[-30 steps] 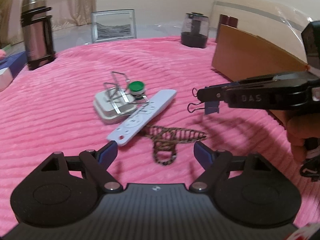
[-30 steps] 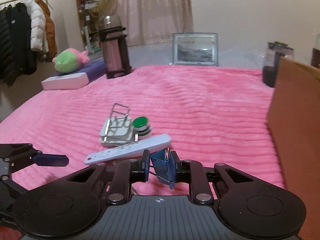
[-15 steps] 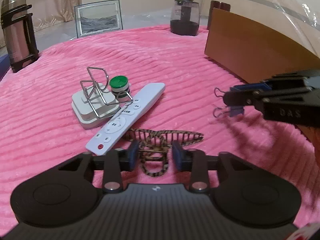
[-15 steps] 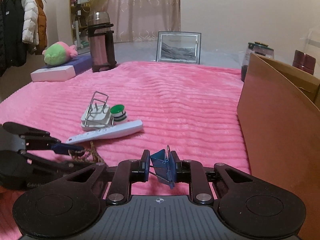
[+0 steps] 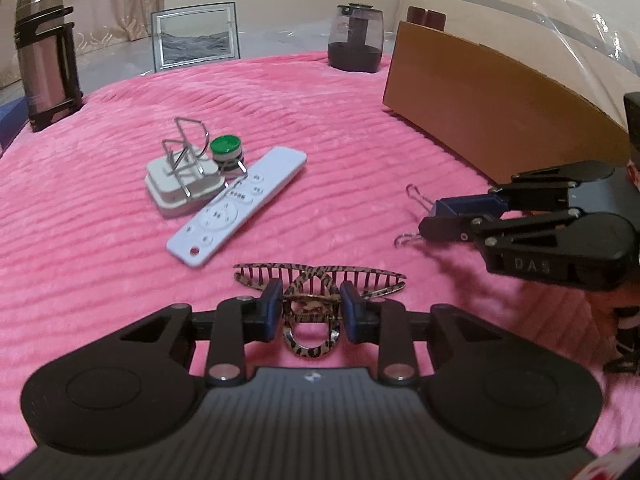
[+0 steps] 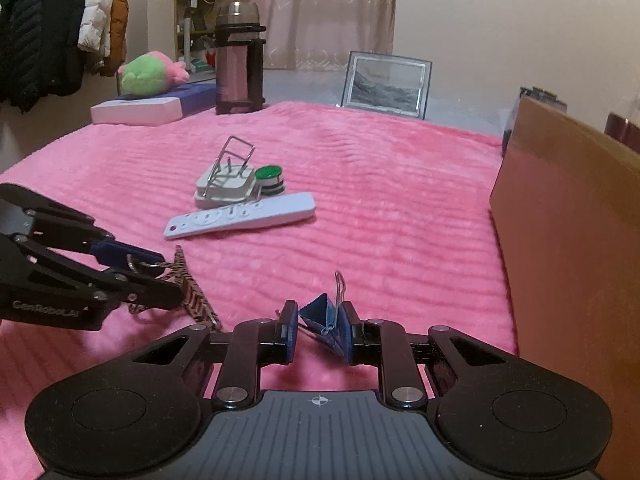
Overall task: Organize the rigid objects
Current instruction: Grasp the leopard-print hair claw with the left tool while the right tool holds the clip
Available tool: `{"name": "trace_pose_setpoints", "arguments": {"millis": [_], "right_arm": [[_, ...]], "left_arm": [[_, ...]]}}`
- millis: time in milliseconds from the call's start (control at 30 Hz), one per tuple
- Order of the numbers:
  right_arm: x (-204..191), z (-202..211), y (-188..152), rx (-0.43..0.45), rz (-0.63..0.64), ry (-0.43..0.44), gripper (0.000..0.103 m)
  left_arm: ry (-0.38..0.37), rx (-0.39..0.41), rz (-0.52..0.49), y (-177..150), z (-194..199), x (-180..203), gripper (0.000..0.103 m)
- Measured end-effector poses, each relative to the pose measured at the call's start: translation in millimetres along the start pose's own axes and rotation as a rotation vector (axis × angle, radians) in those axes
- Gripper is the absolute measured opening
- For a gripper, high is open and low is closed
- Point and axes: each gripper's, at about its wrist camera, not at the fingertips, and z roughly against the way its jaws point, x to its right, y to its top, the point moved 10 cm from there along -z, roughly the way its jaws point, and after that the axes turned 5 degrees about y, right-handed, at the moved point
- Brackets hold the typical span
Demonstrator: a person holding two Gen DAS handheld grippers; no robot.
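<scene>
Left wrist view shows the left gripper [image 5: 307, 312] low over the pink blanket [image 5: 120, 248], its blue pads pinching the middle of the leopard-print hair claw [image 5: 320, 280], whose teeth point away toward the white remote [image 5: 240, 206]. Open blanket lies between the claw and the cardboard box [image 5: 492, 120], whose near wall runs along the right side. The right gripper [image 5: 430, 220] reaches in from the right, near that wall, pressed shut on a blue binder clip [image 5: 452, 206] with its wire loops sticking out ahead.

From the right wrist view, the binder clip [image 6: 324, 320] sits tilted between the right gripper [image 6: 320, 330] pads, with the box [image 6: 568, 216] rising just to its right.

Past the remote lie a white charger [image 5: 180, 184] with a wire stand [image 5: 188, 148] on it and a green-capped jar [image 5: 226, 151] touching them. At the blanket's far edge stand a steel flask [image 5: 44, 52], a picture frame [image 5: 196, 40] and a dark jar [image 5: 356, 40]; a rack of coats [image 6: 60, 32] hangs far left.

A second ago the left fingers stood spread wide short of the claw; they have since closed on it.
</scene>
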Motion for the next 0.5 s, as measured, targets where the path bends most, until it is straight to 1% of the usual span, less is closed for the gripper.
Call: {"name": "trace_pose_setpoints", "arguments": {"millis": [33, 167, 233, 333, 400, 500], "right_arm": [[0.6, 1.0, 0.0, 0.0, -0.013, 0.006, 0.019], [1.5, 4.1, -5.9, -0.014, -0.103, 0.057, 0.03], [0.9, 7.7, -7.2, -0.003, -0.119, 0.062, 0.031], [2.8, 14.8, -7.1, 0.028, -0.123, 0.054, 0.035], [3.7, 15.5, -7.6, 0.029, -0.116, 0.057, 0.042], [5.9, 11.7, -8.3, 0.02, -0.072, 0.049, 0.051]], "left_arm": [[0.0, 0.0, 0.005, -2.6, 2.1, -0.3, 0.026], [0.001, -0.002, 0.023, -9.5, 8.1, -2.3, 0.026], [0.001, -0.001, 0.028, -10.9, 9.7, -2.8, 0.026], [-0.001, 0.001, 0.026, -10.5, 11.5, -2.5, 0.026], [-0.003, 0.003, 0.022, -10.2, 12.0, -2.5, 0.026], [-0.006, 0.006, 0.02, -10.1, 12.2, -4.2, 0.026]]}}
